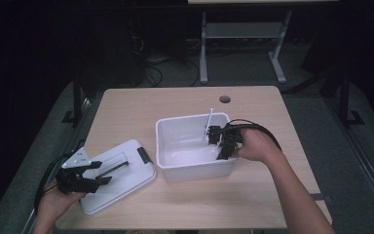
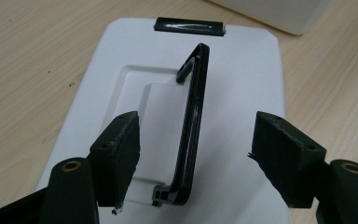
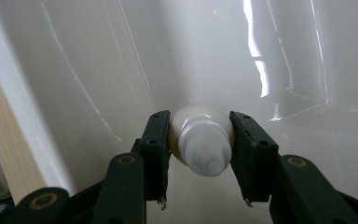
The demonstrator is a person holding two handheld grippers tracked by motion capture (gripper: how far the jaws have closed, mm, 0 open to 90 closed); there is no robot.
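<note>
My right tool (image 3: 200,149) clamps a white tube (image 3: 201,145) inside the bin (image 1: 175,127); my left tool (image 2: 196,154) gapes wide over the lid's (image 2: 242,84) raised black handle (image 2: 193,126).

Both grippers black: left gripper (image 1: 93,178) with grey three-cornered plate (image 1: 79,158), brass-ringed screw holes (image 2: 71,165), black cables; forearms bare, no sleeves.

I can read no text, label, brand, number or sign anywhere. The white tube (image 3: 200,142) between my right fingers (image 3: 156,144) shows me only a plain ridged cap, and the white lid (image 2: 242,93) with its black handle (image 2: 193,121) ahead of my left fingers (image 2: 119,149) is unmarked.
</note>
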